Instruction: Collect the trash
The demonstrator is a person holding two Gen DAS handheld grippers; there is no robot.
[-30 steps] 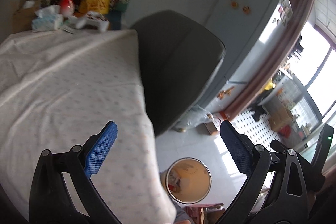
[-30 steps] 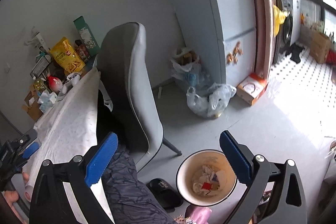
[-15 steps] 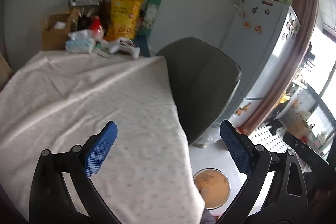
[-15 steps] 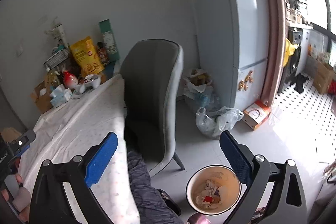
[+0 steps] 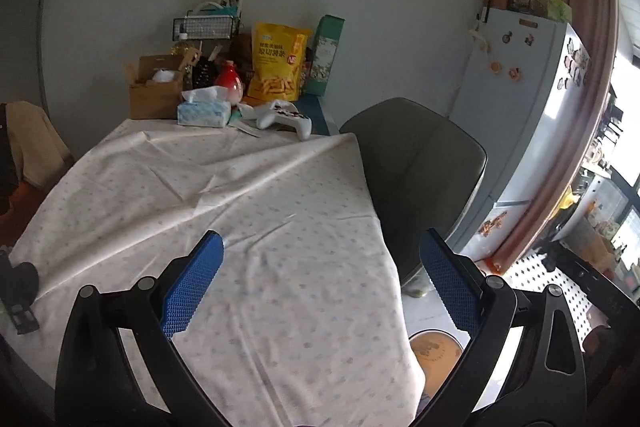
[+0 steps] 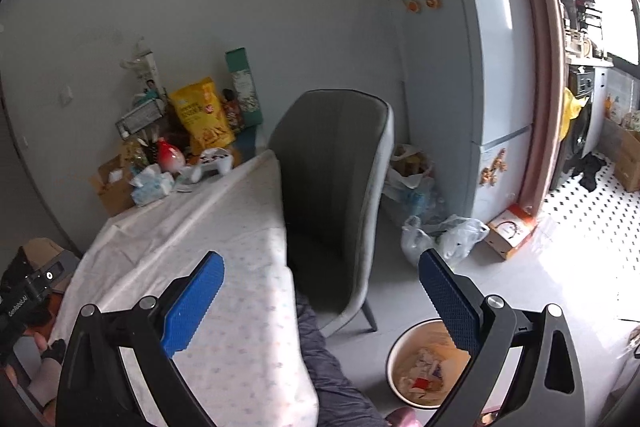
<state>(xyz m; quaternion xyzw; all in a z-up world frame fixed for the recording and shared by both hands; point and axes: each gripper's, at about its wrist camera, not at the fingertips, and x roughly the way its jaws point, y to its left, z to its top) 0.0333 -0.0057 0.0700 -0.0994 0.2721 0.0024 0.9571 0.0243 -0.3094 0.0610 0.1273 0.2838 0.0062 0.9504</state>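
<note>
Both grippers hang over the tabletop's (image 5: 248, 211) near edge with fingers spread wide and nothing in them, left gripper (image 5: 320, 291) over the cloth and right gripper (image 6: 320, 291) out past the right edge. One trash bin (image 6: 424, 375) with scraps sits on the floor below that edge, beside one grey chair (image 6: 332, 187). One game controller (image 5: 286, 117), one tissue pack (image 5: 204, 111) and one yellow snack bag (image 5: 278, 67) crowd the far edge by the wall, fridge (image 6: 472, 67) further right.
</note>
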